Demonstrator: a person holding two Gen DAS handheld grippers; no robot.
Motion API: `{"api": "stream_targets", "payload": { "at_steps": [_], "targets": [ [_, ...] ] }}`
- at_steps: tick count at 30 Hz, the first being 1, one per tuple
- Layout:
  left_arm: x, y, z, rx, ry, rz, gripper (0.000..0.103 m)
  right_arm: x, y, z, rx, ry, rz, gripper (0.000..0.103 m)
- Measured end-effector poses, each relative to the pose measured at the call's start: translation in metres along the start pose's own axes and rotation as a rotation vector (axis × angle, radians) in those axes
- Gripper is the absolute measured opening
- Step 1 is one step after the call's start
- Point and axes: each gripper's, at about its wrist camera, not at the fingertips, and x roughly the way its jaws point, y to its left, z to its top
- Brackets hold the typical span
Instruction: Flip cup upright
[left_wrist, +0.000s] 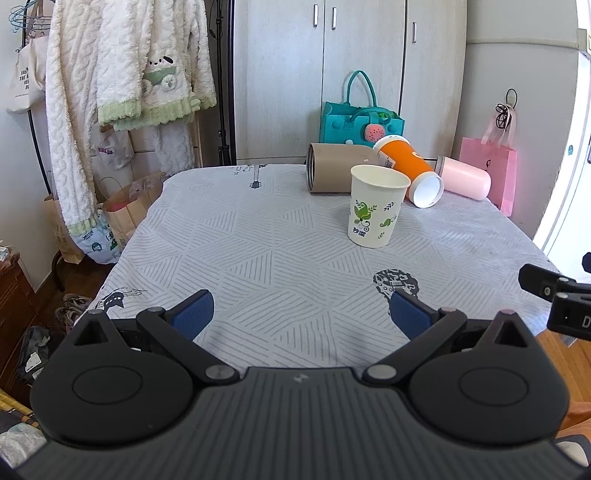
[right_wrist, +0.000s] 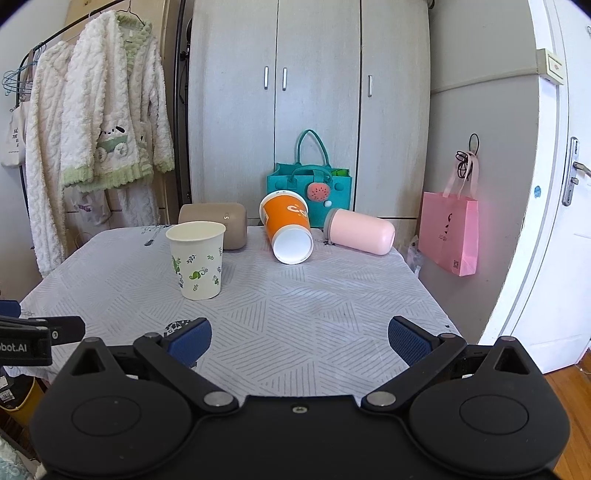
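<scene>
A white paper cup with green leaf print (left_wrist: 375, 206) stands upright on the table; it also shows in the right wrist view (right_wrist: 197, 258). Behind it an orange paper cup (left_wrist: 410, 168) (right_wrist: 288, 229) lies on its side, mouth toward me. A tan cup (left_wrist: 334, 168) (right_wrist: 221, 221) and a pink cup (left_wrist: 465, 177) (right_wrist: 360, 230) also lie on their sides at the far edge. My left gripper (left_wrist: 301, 314) is open and empty over the near table edge. My right gripper (right_wrist: 299, 338) is open and empty, beside the left one.
The table (left_wrist: 258, 240) has a grey striped cloth. A teal felt bag (right_wrist: 310, 192) stands behind the cups. A pink bag (right_wrist: 448, 236) hangs at right by a white door (right_wrist: 554, 221). Robes on a rack (left_wrist: 122, 92) hang at left, with paper bags (left_wrist: 122, 210) below.
</scene>
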Motion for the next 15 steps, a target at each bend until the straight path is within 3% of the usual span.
{"api": "stream_targets", "payload": {
  "at_steps": [15],
  "targets": [
    [-0.0006, -0.0009, -0.0006, 0.008, -0.001, 0.006, 0.103, 0.0002, 0.0, -0.0006, 0.001, -0.001, 0.0, 0.103]
  ]
}}
